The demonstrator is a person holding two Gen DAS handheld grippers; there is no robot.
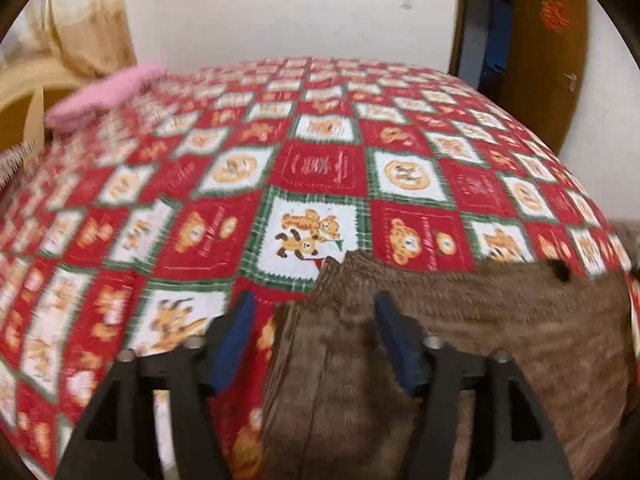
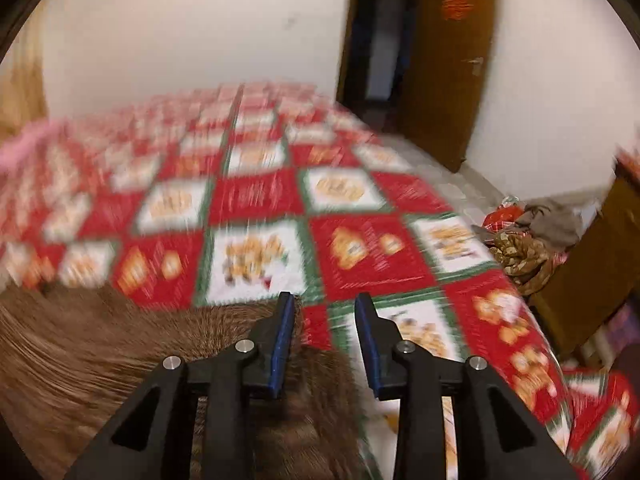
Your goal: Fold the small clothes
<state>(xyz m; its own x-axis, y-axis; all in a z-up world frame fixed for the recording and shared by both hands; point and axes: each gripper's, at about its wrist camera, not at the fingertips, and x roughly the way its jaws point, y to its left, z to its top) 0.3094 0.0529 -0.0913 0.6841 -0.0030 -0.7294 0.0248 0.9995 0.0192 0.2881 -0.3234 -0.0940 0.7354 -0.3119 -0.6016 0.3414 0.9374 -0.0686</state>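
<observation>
A brown corduroy garment (image 1: 460,344) lies on the bed with the red, white and green bear-patterned cover (image 1: 312,168). My left gripper (image 1: 314,304) is open, its jaws wide apart over the garment's left edge, holding nothing. In the right wrist view the same brown garment (image 2: 120,344) lies at the lower left, blurred. My right gripper (image 2: 326,300) is open over the garment's right edge, with nothing between its blue pads (image 2: 280,344).
A pink folded cloth (image 1: 104,94) lies at the far left of the bed. A brown door (image 2: 444,52) stands open at the back right. A heap of clothes (image 2: 528,236) lies on the floor right of the bed, beside a wooden cabinet (image 2: 600,248).
</observation>
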